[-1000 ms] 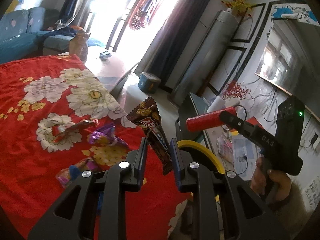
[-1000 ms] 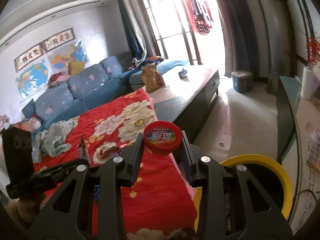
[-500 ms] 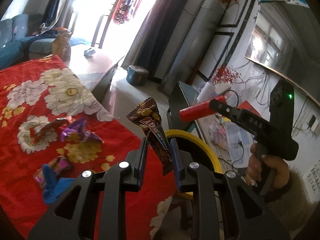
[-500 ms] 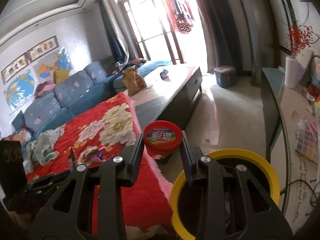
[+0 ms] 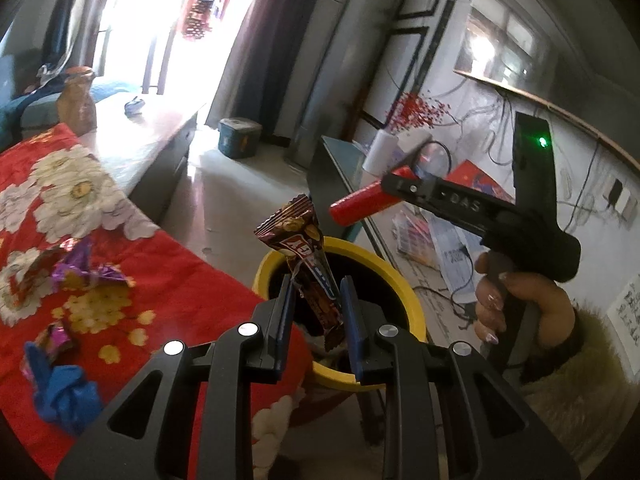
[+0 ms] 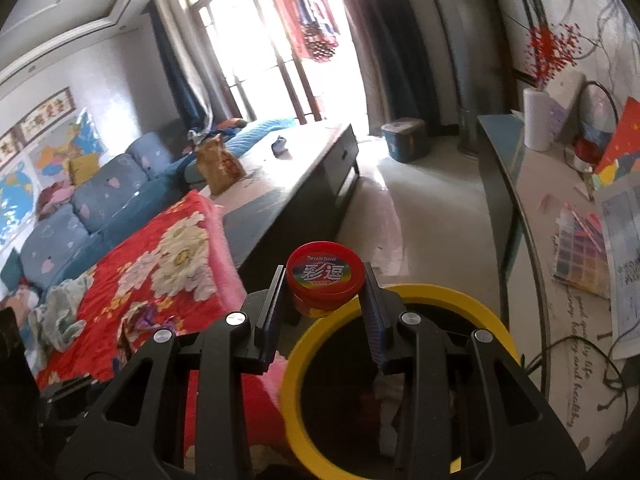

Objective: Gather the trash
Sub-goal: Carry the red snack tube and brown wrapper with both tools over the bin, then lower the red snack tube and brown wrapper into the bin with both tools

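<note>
My left gripper (image 5: 316,300) is shut on a brown snack wrapper (image 5: 306,256), held upright over the yellow-rimmed trash bin (image 5: 404,292). My right gripper (image 6: 324,296) is shut on a round red tub (image 6: 325,280) with a rainbow label, held above the near rim of the same bin (image 6: 296,364). In the left wrist view the right gripper (image 5: 400,192) shows with the red tub (image 5: 360,202) edge-on, above and right of the bin. Several loose wrappers (image 5: 86,272) and a blue scrap (image 5: 64,392) lie on the red flowered cloth (image 5: 168,300).
The bin stands at the corner of the table with the red cloth (image 6: 160,264). A dark low table (image 6: 304,184) with a brown bag (image 6: 218,164) lies beyond. A side counter (image 6: 532,216) with papers runs on the right. A blue sofa (image 6: 92,200) is at left.
Both grippers have moved right, off the red cloth, to above the yellow bin. Each still holds its item.
</note>
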